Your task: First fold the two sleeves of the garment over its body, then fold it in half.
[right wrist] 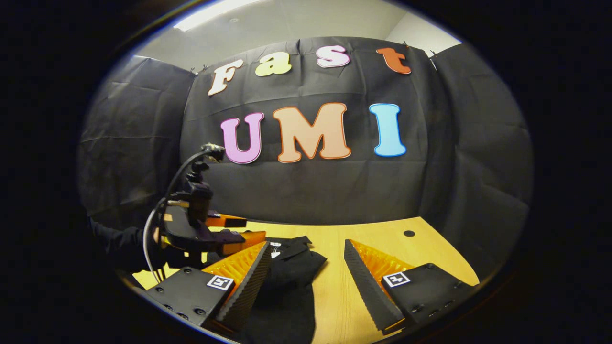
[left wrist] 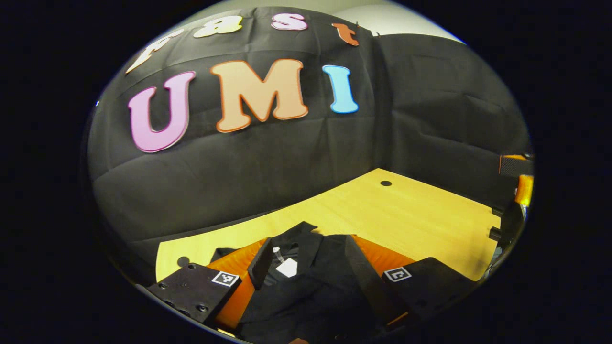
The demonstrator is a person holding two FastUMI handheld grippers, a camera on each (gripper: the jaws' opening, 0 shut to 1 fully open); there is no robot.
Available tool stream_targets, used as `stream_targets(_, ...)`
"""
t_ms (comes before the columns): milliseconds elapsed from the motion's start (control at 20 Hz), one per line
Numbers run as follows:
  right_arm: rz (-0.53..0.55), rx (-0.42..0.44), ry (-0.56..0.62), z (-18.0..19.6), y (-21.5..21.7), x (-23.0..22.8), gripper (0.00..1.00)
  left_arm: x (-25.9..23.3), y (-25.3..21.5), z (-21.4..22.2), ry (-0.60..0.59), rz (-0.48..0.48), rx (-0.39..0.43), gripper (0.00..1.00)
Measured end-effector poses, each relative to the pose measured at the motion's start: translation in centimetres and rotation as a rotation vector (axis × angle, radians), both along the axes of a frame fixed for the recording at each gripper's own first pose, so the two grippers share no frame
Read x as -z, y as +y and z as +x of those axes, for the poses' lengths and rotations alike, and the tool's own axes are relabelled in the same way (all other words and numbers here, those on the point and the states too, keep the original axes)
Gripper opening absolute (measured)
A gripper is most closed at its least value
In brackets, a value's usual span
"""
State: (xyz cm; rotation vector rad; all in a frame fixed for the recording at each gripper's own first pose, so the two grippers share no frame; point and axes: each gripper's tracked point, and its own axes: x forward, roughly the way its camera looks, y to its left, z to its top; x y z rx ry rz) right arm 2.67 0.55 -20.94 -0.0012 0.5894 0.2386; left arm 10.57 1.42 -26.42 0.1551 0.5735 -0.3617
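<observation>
The garment (left wrist: 306, 286) lies dark and bunched on the worktop (left wrist: 406, 215) under our left claw (left wrist: 308, 272) and beside our right claw (right wrist: 306, 277), both spread wide and empty, so a shallow pinch could, we judge, snag several layers.

Recording booth, black cloth walls (right wrist: 311, 191), bare wooden table (left wrist: 406, 215), plain ceiling (right wrist: 296, 21) overhead

Black shirt (left wrist: 315, 286) with white neck tag (left wrist: 287, 267), yellow wood-grain table (left wrist: 406, 215) with a black round hole (left wrist: 386, 183), black sleeve (right wrist: 112, 243).
</observation>
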Motion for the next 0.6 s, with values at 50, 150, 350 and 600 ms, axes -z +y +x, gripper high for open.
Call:
stream_targets(50,0.001,-0.012,0.013,-0.3,0.2,0.6,0.97,-0.5,1.4,-1.0,-0.004,0.006,-0.027,0.94)
stream_targets(150,-0.004,-0.032,0.040,-0.9,0.5,1.9,0.98,-1.4,4.6,-3.5,-0.016,0.024,-0.080,0.94)
stream_targets(350,-0.006,-0.073,0.143,-3.2,1.0,5.6,0.97,-0.8,10.9,-10.6,0.044,0.085,-0.208,0.94)
stream_targets(600,-0.025,-0.136,0.320,-8.3,2.4,10.3,0.98,2.6,16.5,-20.6,0.198,0.139,-0.365,0.95)
